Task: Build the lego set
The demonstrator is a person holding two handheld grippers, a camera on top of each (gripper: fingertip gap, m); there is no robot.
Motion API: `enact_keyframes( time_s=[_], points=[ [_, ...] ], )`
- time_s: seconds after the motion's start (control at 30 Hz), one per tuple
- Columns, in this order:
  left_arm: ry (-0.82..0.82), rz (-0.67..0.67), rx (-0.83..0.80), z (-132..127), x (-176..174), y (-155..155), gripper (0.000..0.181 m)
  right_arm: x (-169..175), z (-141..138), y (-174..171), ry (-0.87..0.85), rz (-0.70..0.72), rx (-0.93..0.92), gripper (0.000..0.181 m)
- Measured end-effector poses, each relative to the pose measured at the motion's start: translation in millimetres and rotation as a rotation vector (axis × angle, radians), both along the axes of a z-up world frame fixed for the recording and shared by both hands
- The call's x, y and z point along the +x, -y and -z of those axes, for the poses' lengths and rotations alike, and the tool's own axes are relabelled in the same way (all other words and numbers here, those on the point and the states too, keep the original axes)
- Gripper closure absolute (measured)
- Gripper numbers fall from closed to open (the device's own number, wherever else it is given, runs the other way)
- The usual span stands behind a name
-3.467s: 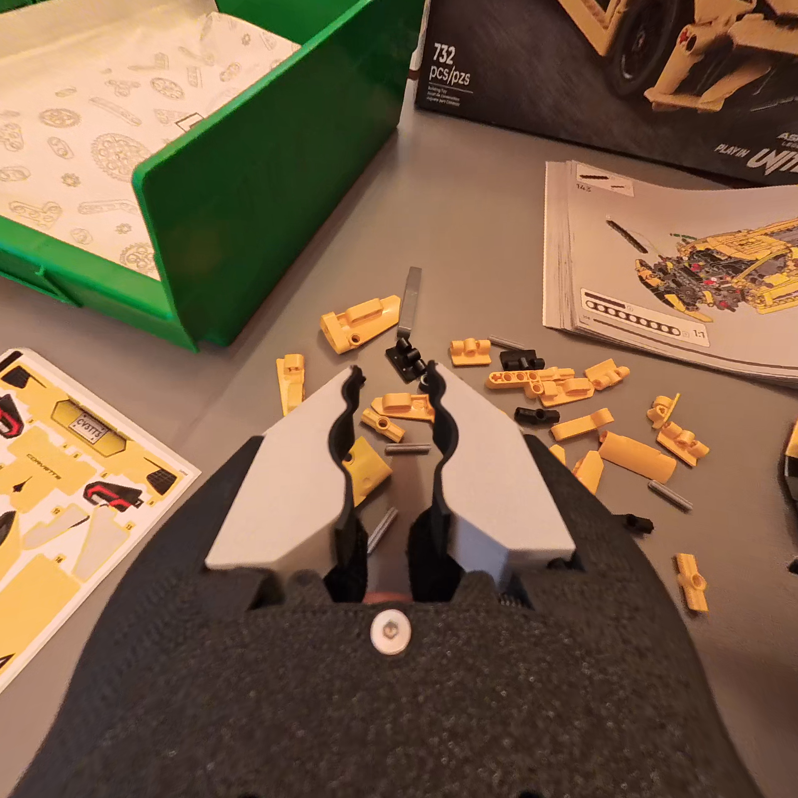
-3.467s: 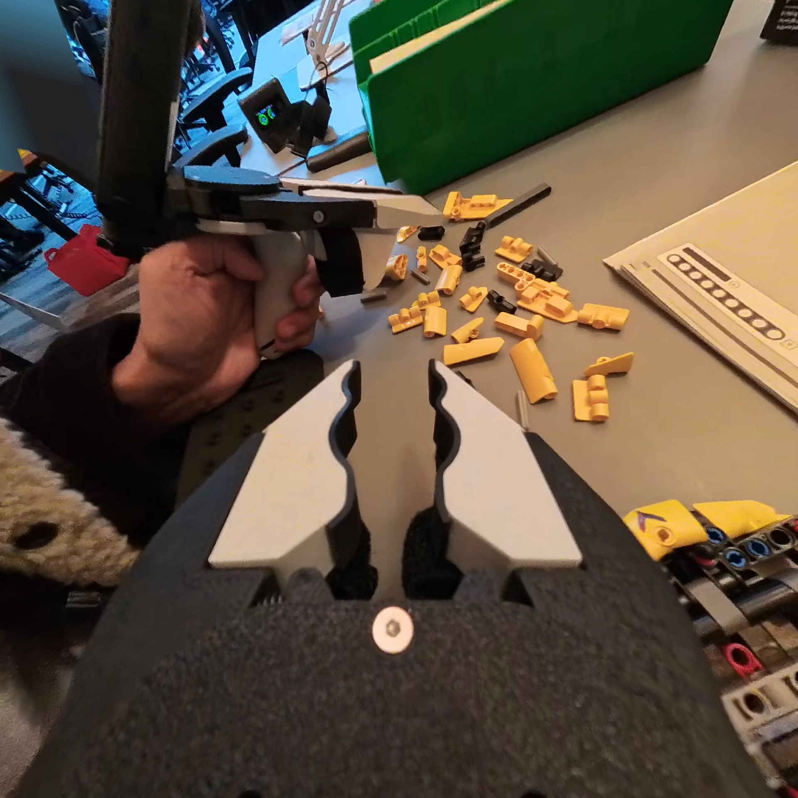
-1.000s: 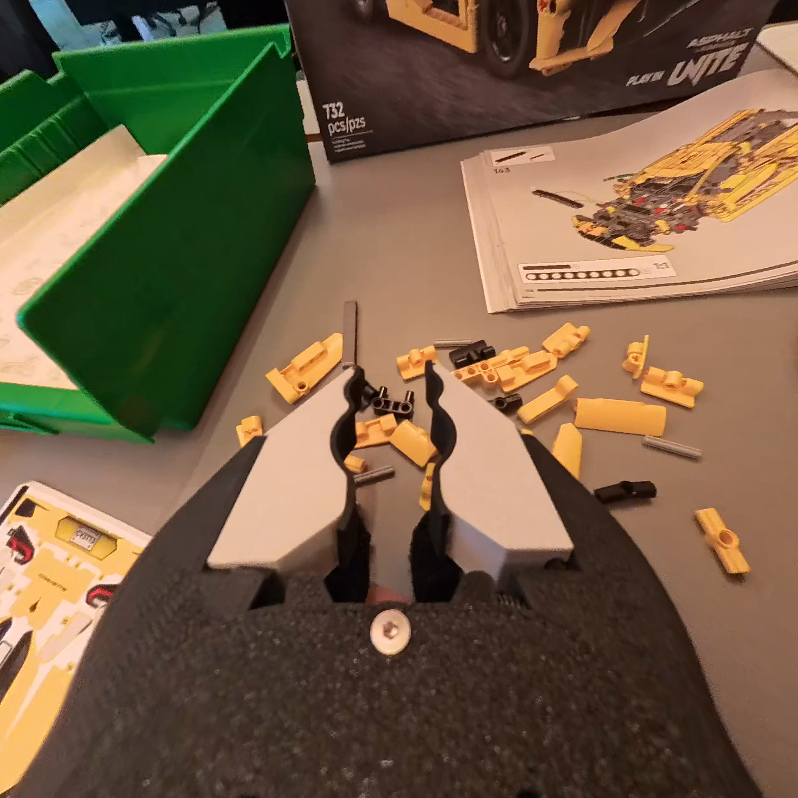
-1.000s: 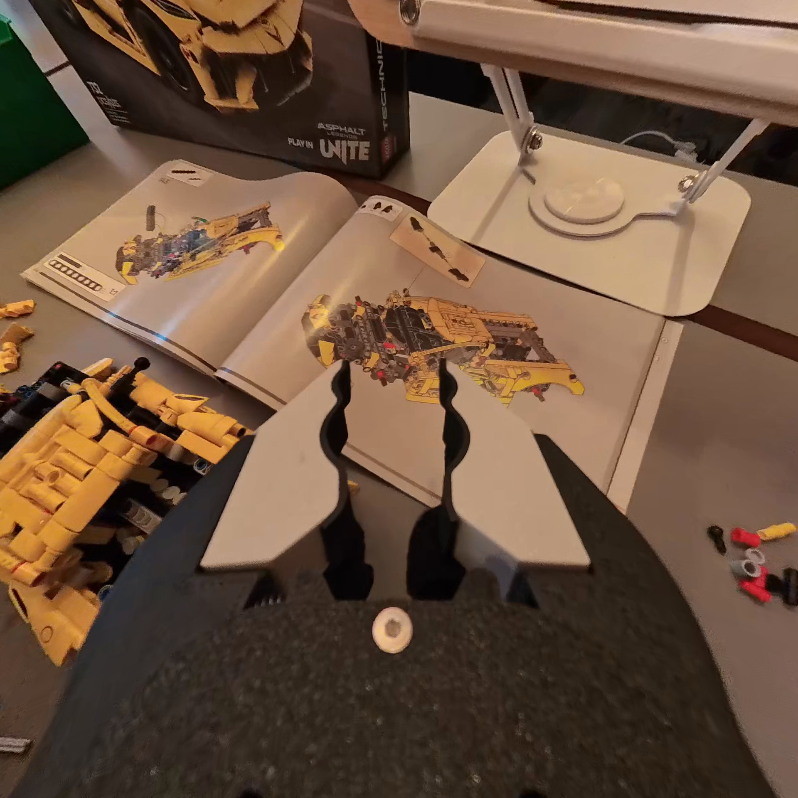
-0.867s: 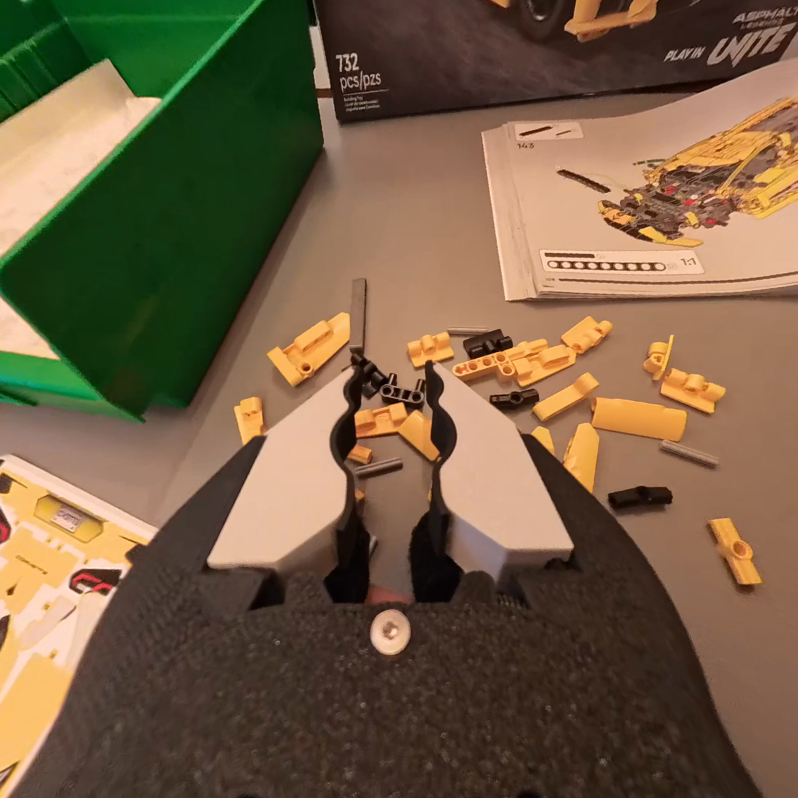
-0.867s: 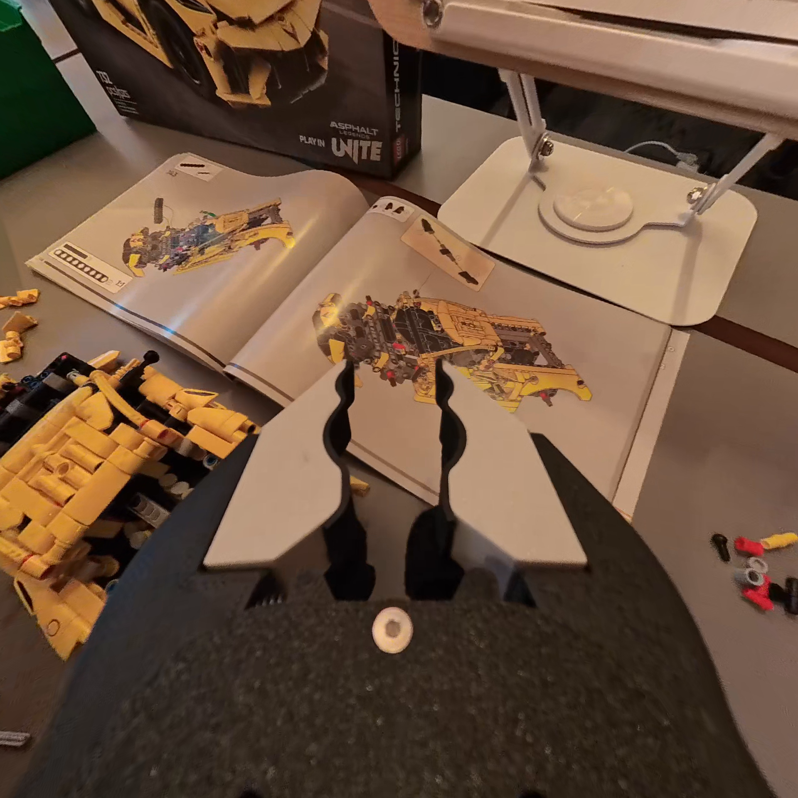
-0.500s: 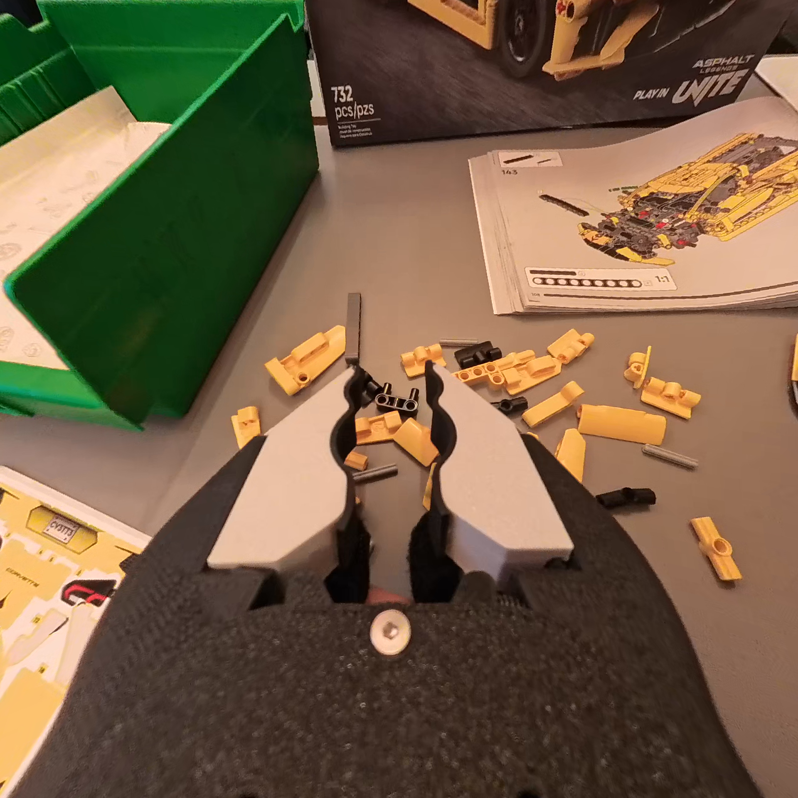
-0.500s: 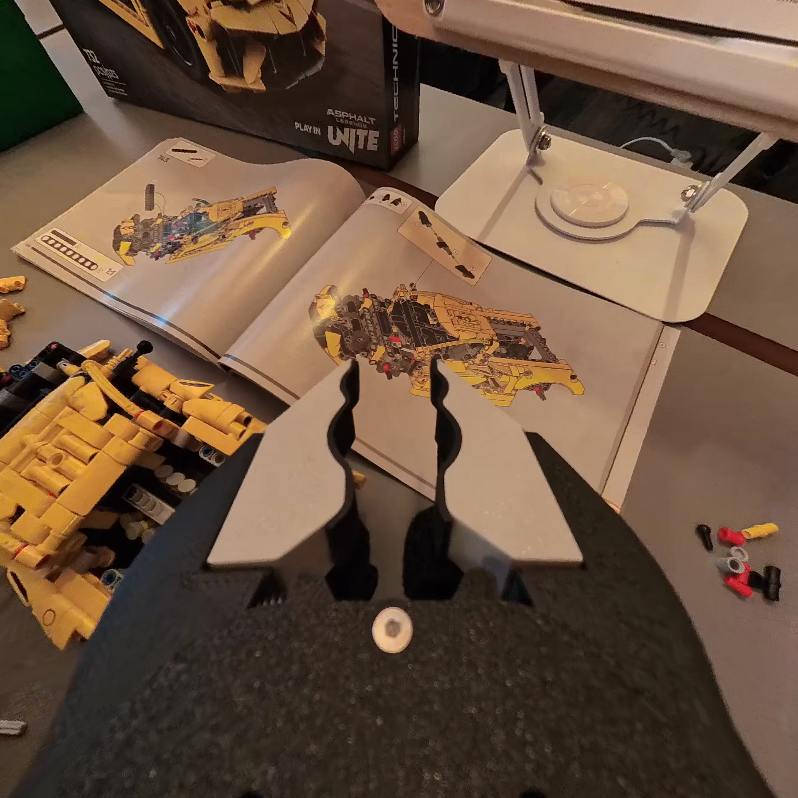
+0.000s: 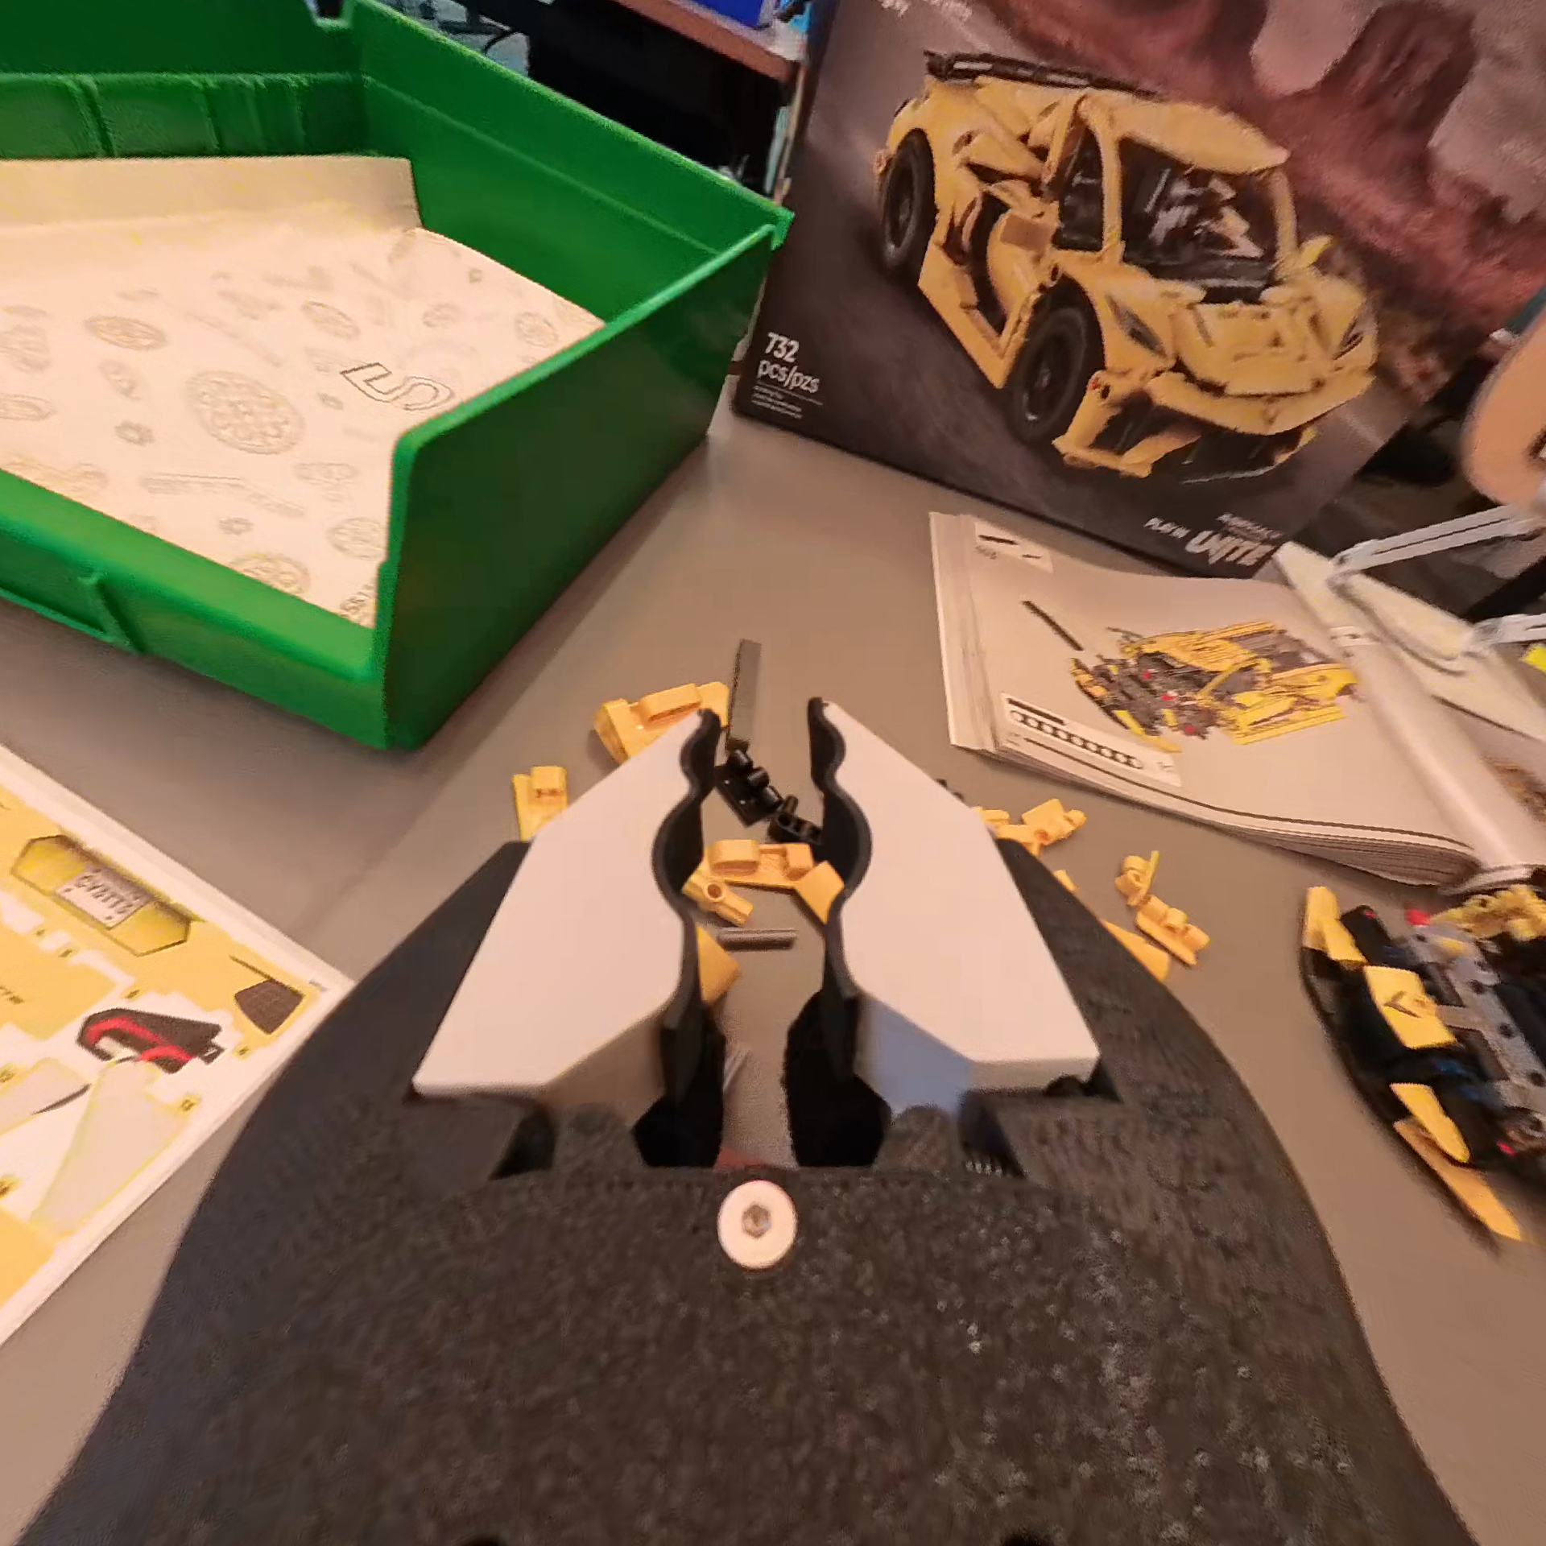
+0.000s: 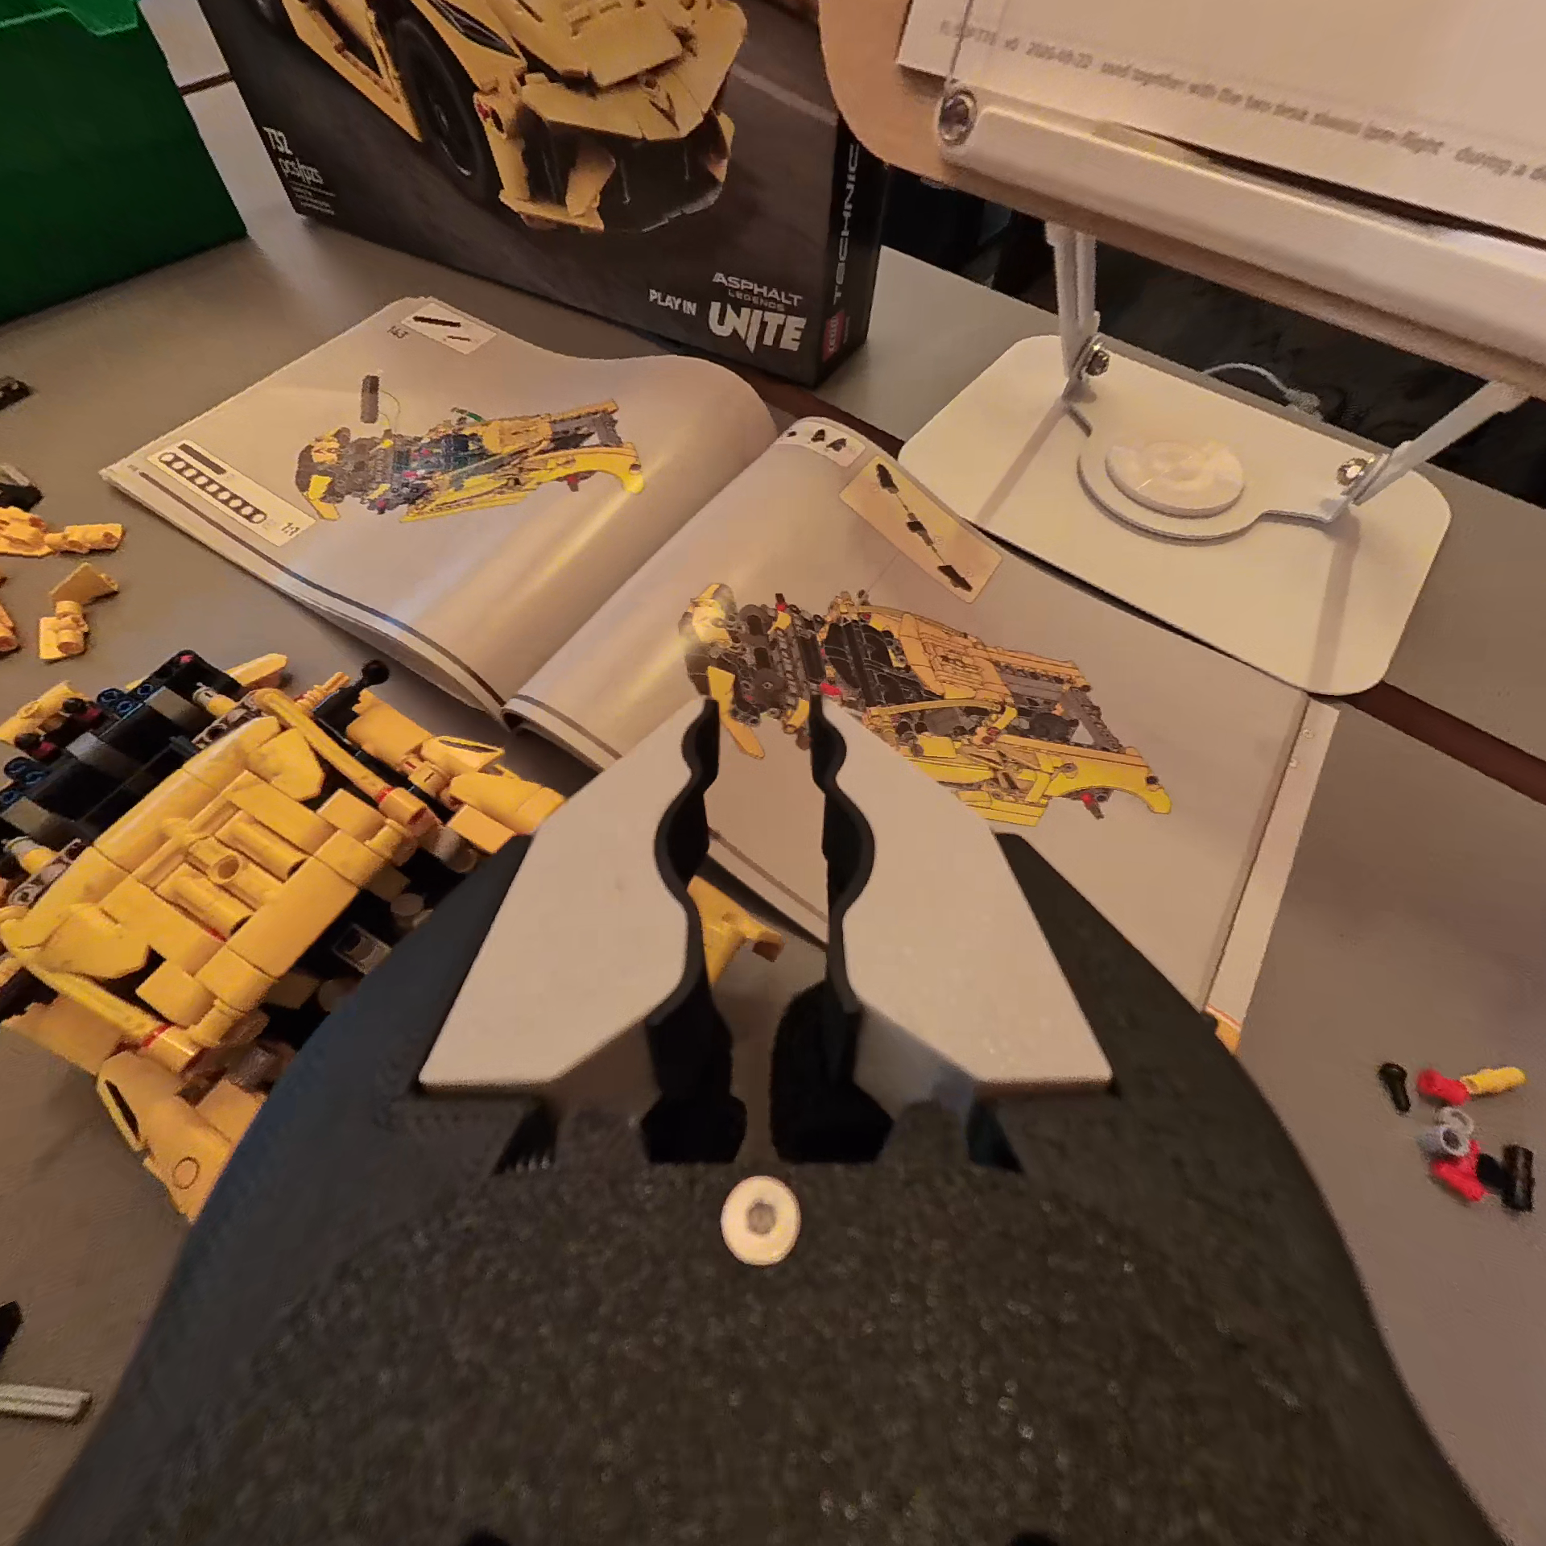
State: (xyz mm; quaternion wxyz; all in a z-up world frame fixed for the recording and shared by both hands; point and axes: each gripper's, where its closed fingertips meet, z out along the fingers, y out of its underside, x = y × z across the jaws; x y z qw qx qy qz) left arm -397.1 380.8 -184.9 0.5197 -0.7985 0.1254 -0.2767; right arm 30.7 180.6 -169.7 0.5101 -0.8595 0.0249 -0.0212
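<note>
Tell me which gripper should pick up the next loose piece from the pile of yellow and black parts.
Left, probably. The left gripper hangs open right over the loose parts pile, with pieces showing between its fingers. The right gripper is open too, but it points at the instruction booklet, beside the half-built car.

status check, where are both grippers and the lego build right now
Left gripper open, empty, over loose yellow pieces. Right gripper open, empty, over the open instruction booklet. Part-built yellow car on table, untouched. Nothing blocking.
</note>
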Motion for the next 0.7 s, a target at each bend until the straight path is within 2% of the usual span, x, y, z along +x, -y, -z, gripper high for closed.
enact_keyframes(
  time_s=[0.2,0.5,0.7],
  points=[
    [-0.053,0.085,-0.003,5.5,13.0,8.9,0.16,0.8,5.2,-1.5,0.039,0.01,-0.009,0.162],
    [-0.122,0.111,0.006,10.9,17.7,13.6,0.159,2.5,5.2,-0.4,-0.048,0.004,0.009,0.163],
    [-0.165,0.131,0.023,12.6,21.9,16.2,0.159,6.4,5.6,1.1,-0.043,0.014,0.003,0.162]
  ],
)
